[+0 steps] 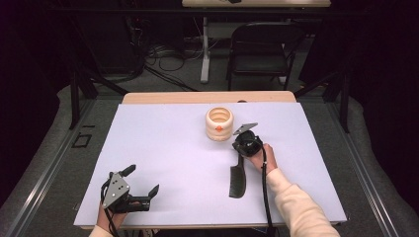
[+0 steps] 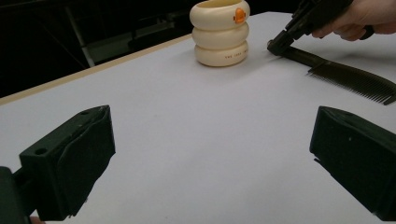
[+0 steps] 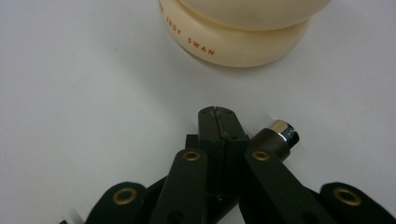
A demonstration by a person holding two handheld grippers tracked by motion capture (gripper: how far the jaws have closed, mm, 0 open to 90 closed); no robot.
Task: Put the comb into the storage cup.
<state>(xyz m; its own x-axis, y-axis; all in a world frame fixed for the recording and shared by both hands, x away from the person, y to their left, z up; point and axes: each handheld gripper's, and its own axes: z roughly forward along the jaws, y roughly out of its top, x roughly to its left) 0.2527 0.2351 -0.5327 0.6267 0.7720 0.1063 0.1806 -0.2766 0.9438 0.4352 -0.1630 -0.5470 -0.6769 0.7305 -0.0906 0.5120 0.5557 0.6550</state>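
The right gripper (image 1: 245, 142) is clenching its jaws on the handle of the dark plastic comb (image 1: 237, 181) lying flat on the white desk (image 1: 163, 148), just beside the cream ribbed ring-stacked cup (image 1: 219, 124), while the left gripper (image 1: 141, 183) is hovering released near the desk's front edge.

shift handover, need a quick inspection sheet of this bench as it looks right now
surface: white table top, flat, no spills seen
job's things: dark comb lying flat; cream ringed holder upright beside its handle end
clutter: nothing seen
grippers: right gripper shut on the comb handle; left gripper open, nothing between its jaws, near the front left corner
cables: right gripper's cable trails along the sleeve; loose cables on the floor behind
surroundings: folding chair and a table leg beyond
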